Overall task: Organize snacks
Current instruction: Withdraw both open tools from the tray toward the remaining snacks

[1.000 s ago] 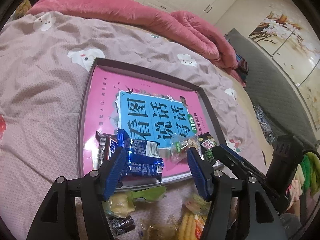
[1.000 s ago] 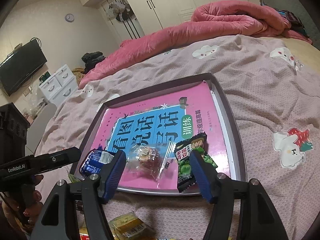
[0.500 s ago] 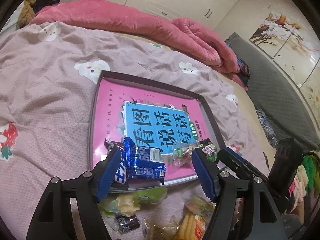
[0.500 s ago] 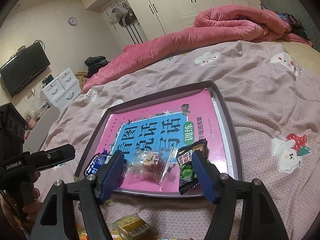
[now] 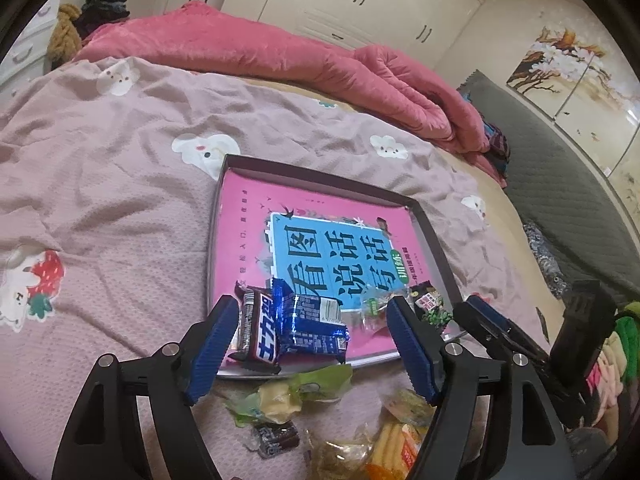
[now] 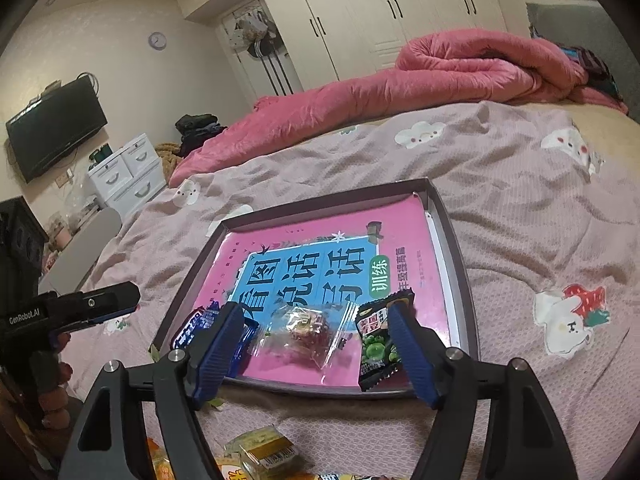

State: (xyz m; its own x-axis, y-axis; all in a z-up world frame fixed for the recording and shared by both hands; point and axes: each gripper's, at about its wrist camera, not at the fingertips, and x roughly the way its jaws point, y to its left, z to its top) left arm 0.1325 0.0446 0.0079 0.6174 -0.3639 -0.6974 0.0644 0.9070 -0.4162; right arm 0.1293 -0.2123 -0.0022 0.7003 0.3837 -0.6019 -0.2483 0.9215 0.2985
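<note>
1. Snacks in tray: a brown-and-white chocolate bar and a blue foil wrapper, touching one another, lie at the tray's 7 o'clock corner in the left wrist view. A clear candy packet sits at 6 o'clock on the near edge; a black-and-green pea packet lies just beside it at 5 o'clock, its end overhanging the rim.
2. Tray: shallow, dark-rimmed, rectangular, lined with a pink book cover bearing a blue title panel. It rests on the bedsheet.
3. Loose snacks: outside the tray, at 6 o'clock of its near rim, a green-and-yellow packet, a small dark candy, and orange and yellow packets lie on the sheet. The right wrist view shows a yellow wrapped cake there too.
4. Left gripper: blue-padded fingers spread wide, holding nothing, poised above the tray's near edge.
5. Right gripper: fingers likewise wide apart and empty, flanking the clear packet without touching it.
6. Surroundings: pale pink bedsheet with cartoon prints; rumpled pink quilt at 12 o'clock; white wardrobes beyond; wall television at 9 o'clock.
</note>
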